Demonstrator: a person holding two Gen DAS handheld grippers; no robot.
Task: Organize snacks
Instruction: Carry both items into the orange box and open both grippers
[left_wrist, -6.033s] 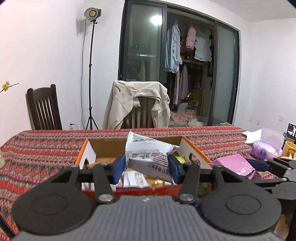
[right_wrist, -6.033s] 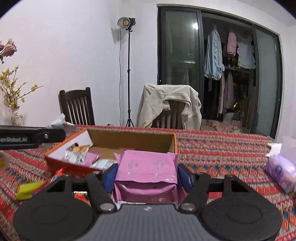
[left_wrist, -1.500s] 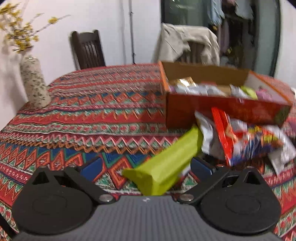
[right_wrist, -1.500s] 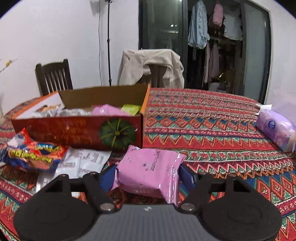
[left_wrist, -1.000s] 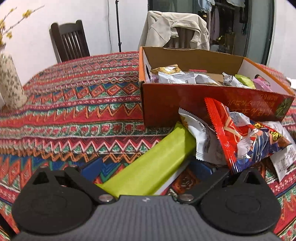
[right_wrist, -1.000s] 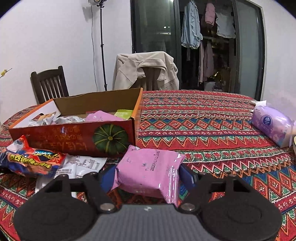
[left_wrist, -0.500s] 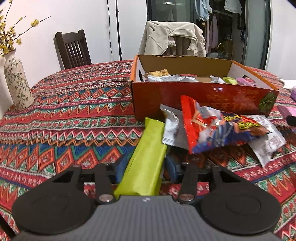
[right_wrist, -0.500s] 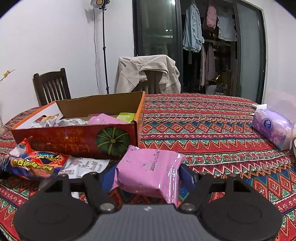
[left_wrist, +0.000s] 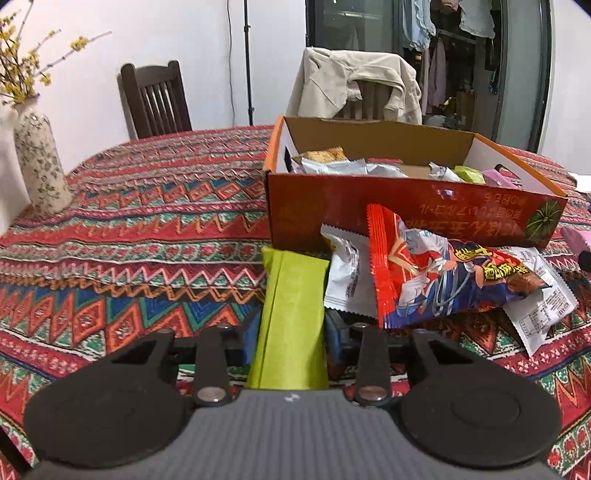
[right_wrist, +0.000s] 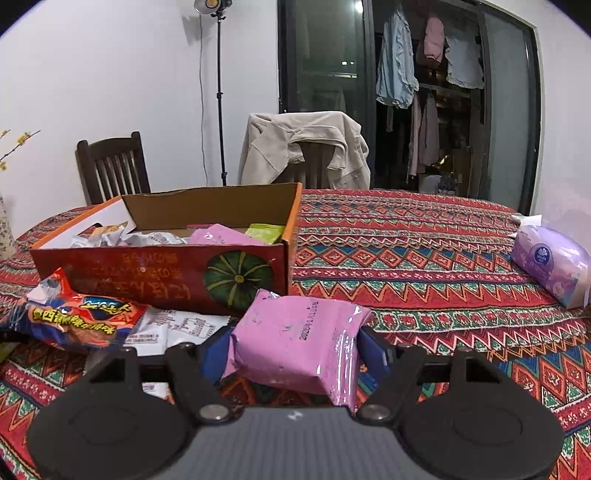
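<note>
**Two snacks held, ready for the box**

The desk wore a bright striped cloth. The big red box sat at twelve o'clock, with snacks inside. The left hand-held gripper squeezed the green pack. The right hand-held gripper squeezed the pink pack. Next, I think, each pack should be lifted over the box wall and dropped in.

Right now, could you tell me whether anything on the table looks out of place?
Yes: a red snack bag and white packets lie heaped on the tablecloth against the orange box, outside it, while other snacks already sit inside.
</note>
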